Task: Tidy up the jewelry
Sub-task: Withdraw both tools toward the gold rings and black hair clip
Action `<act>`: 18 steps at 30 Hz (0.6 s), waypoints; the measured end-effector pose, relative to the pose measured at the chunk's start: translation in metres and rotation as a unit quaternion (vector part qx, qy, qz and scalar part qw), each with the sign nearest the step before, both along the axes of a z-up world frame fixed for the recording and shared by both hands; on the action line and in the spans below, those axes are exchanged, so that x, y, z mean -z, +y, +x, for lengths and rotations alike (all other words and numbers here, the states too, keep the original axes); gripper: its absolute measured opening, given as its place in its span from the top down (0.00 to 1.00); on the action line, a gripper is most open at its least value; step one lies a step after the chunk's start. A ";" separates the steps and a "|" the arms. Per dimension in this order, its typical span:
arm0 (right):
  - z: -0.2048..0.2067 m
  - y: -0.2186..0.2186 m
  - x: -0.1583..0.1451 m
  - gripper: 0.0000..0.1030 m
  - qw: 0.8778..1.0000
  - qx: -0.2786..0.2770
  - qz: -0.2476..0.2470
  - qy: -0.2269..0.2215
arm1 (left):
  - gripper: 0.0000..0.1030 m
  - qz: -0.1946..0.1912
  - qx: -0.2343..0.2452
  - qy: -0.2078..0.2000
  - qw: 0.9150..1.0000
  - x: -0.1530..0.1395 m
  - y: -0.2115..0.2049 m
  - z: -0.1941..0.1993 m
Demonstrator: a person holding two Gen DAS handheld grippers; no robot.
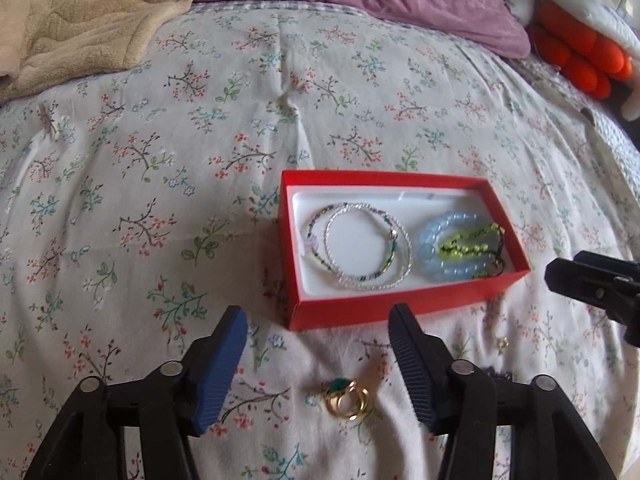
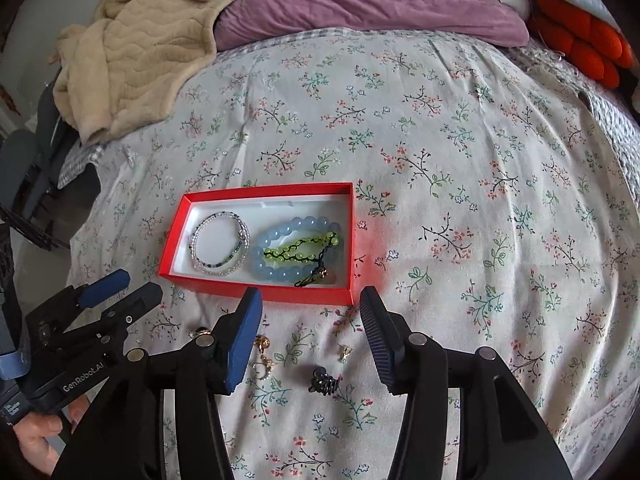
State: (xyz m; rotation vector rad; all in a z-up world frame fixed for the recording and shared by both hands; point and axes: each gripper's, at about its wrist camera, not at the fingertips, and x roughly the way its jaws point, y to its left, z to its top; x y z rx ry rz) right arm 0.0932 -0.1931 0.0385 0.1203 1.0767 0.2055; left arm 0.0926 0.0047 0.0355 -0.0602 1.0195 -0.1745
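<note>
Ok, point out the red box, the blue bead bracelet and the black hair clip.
red box (image 1: pixel 360 312): left wrist view, near outer wall.
blue bead bracelet (image 2: pixel 276 236): right wrist view, left beads.
black hair clip (image 2: pixel 323 381): right wrist view, its middle.

Gold rings (image 1: pixel 347 399) lie between spread fingers (image 1: pixel 219 372); red box (image 1: pixel 404 307) beyond.

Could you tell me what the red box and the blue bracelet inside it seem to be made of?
The red box looks like matte cardboard, with thin, sharply folded walls. The blue bracelet appears to be translucent glass or plastic beads, smooth and faintly glossy; which one is unclear.
</note>
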 end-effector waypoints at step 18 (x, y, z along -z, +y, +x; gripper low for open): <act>-0.032 0.003 0.010 0.35 0.999 -0.005 -0.020 0.027 | 0.14 0.039 0.031 0.027 0.998 0.011 0.002 -0.032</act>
